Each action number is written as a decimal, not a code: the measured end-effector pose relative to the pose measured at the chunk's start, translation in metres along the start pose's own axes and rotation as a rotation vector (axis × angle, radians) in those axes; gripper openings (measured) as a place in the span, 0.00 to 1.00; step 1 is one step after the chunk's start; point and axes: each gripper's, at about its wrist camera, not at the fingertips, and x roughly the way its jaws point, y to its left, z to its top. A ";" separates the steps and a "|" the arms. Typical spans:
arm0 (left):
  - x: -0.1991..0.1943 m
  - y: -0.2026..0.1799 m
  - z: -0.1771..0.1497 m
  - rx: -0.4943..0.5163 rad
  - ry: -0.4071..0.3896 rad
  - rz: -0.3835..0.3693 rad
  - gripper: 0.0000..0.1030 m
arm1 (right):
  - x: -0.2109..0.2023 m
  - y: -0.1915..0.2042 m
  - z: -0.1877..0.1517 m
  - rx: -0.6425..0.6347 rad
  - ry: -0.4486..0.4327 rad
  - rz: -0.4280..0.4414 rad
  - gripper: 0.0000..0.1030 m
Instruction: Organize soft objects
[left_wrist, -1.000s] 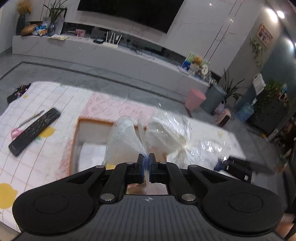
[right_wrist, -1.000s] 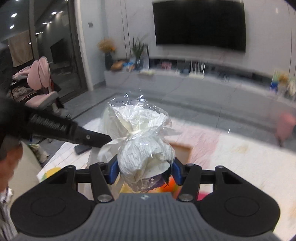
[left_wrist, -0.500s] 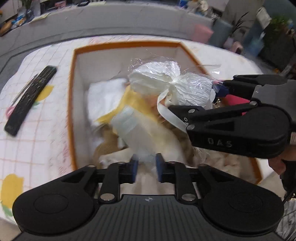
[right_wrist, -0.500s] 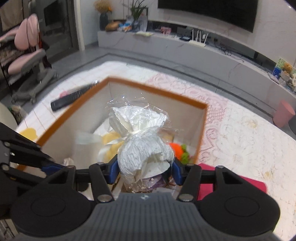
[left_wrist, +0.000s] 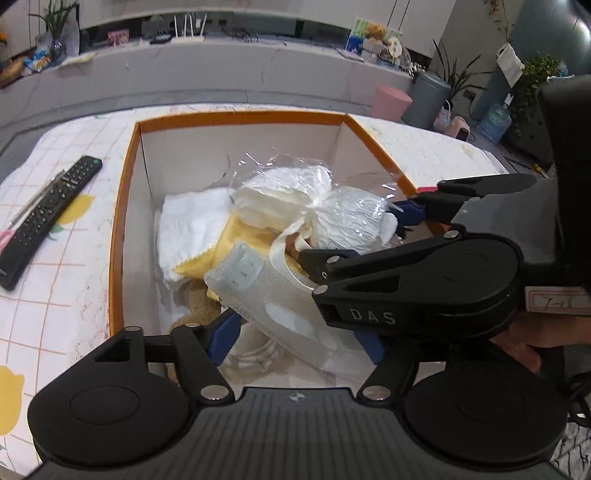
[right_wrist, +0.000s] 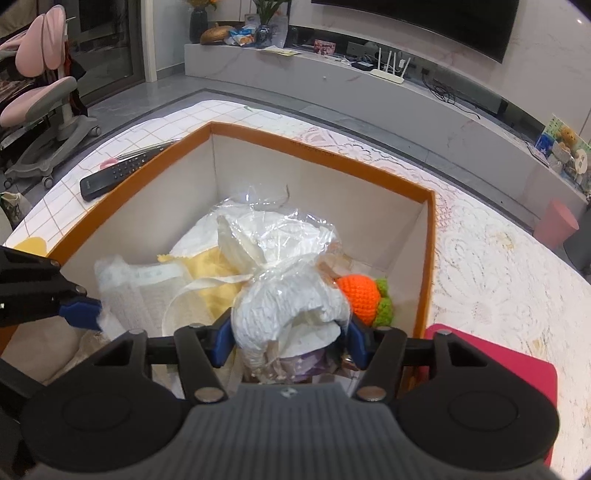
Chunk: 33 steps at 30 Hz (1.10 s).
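Note:
A clear plastic bag of white soft cloth (right_wrist: 291, 280), tied with a ribbon, sits low inside the orange-rimmed box (right_wrist: 325, 155). My right gripper (right_wrist: 290, 338) is shut on the bag's near end; the bag also shows in the left wrist view (left_wrist: 314, 206), with the right gripper (left_wrist: 373, 236) on it. My left gripper (left_wrist: 299, 338) is open over the box (left_wrist: 125, 206), with a white mesh-wrapped pad (left_wrist: 273, 299) lying between its fingers. White and yellow cloths (left_wrist: 207, 236) and an orange knitted toy (right_wrist: 364, 293) lie in the box.
A black remote (left_wrist: 44, 221) and a pen lie on the patterned tablecloth left of the box. A red item (right_wrist: 491, 362) lies right of the box. A long low cabinet runs behind; pink chairs (right_wrist: 40, 81) stand at the left.
Both grippers came down over the box. My left gripper let go of the bag and opened wide. My right gripper lowered the bag into the box.

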 end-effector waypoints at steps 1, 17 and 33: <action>-0.001 -0.002 0.000 0.006 -0.012 0.002 0.85 | -0.002 -0.001 0.000 0.003 -0.001 0.000 0.61; -0.022 0.017 0.006 -0.084 -0.137 0.220 0.81 | -0.037 -0.015 0.020 0.077 -0.069 0.020 0.86; -0.065 0.010 0.017 -0.178 -0.198 0.316 0.84 | -0.088 -0.009 0.026 0.126 -0.177 0.007 0.87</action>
